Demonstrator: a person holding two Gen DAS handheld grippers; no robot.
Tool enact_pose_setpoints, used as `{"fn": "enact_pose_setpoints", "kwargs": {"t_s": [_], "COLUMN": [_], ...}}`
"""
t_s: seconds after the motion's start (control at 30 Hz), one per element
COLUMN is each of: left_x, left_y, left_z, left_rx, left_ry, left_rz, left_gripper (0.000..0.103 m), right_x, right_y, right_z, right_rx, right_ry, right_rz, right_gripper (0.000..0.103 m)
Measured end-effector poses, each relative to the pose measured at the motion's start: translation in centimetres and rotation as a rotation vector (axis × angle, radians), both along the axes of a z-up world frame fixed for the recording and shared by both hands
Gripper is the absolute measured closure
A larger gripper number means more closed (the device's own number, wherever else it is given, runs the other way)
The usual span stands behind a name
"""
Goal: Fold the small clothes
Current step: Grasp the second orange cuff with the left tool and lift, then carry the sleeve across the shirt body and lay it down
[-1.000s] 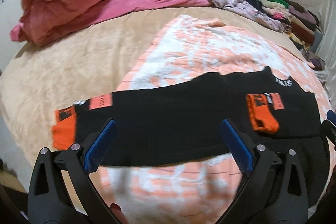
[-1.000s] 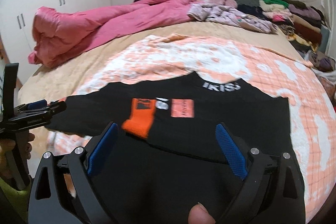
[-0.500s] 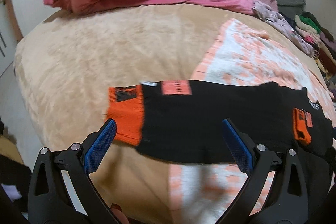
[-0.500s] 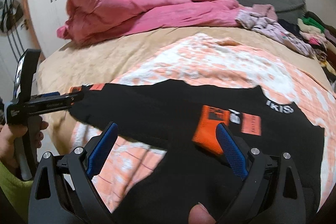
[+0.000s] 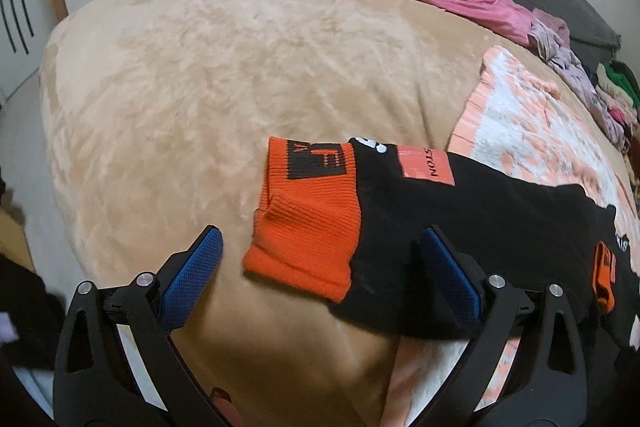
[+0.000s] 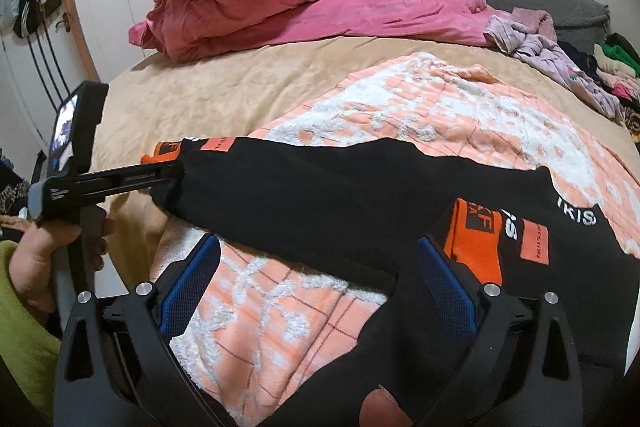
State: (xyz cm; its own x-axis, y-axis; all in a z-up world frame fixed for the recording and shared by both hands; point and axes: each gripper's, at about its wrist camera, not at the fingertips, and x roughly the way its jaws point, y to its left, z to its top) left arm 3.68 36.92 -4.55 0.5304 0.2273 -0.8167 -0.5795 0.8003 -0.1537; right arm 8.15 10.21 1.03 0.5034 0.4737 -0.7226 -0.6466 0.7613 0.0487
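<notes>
Black knit sweatshirt with orange ribbed cuffs is lying spread across the peach-and-white quilted blanket on the bed, one sleeve stretching out sideways. Left gripper is hovering with jaws wide around that sleeve's orange cuff, gripping nothing. Right gripper is likewise gaping empty above the hem; the sleeve fold appears in hand, and the next move calls for closing on the cuff and carrying it inward.

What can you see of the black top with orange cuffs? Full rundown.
The black long-sleeved knit top with orange ribbed cuffs lies spread on the bed, partly over the peach-and-white blanket and partly over the beige cover. One sleeve stretches out to the side, its cuff printed in black beside a peach patch; the other cuff lies folded onto the body. There is white lettering near the neck. The open left tool straddles the outstretched cuff.
</notes>
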Motion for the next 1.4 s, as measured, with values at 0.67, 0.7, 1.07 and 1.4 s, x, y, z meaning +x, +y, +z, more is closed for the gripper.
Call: {"fn": "enact_pose_setpoints", "kwargs": {"t_s": [0.67,0.7,1.07,1.4], "left_x": [1.4,1.7,4.1,7.4], "left_y": [-4.9,-5.4,-12.7,-20.4], "left_z": [6.4,6.9,11.6,13.3], "left_rx": [-0.080,-0.090,-0.128,-0.121], "left_ry": [-0.189,-0.199,-0.269,-0.276], "left_rz": [-0.156,-0.170,-0.348,-0.494], "left_gripper": [0.094,0.094,0.094,0.094], "right_x": [2.4,2.5,2.4,2.4], "right_y": [-11.4,-12.1,-18.2,-22.4], "right_z": [1.0,1.1,2.0,1.5], "right_rx": [0.115,0.123,0.166,0.207], "right_ry": [0.027,0.026,-0.007,-0.007], "right_rz": [-0.268,-0.282,-0.361,-0.417], "right_gripper": [0.005,0.005,0.005,0.005]}}
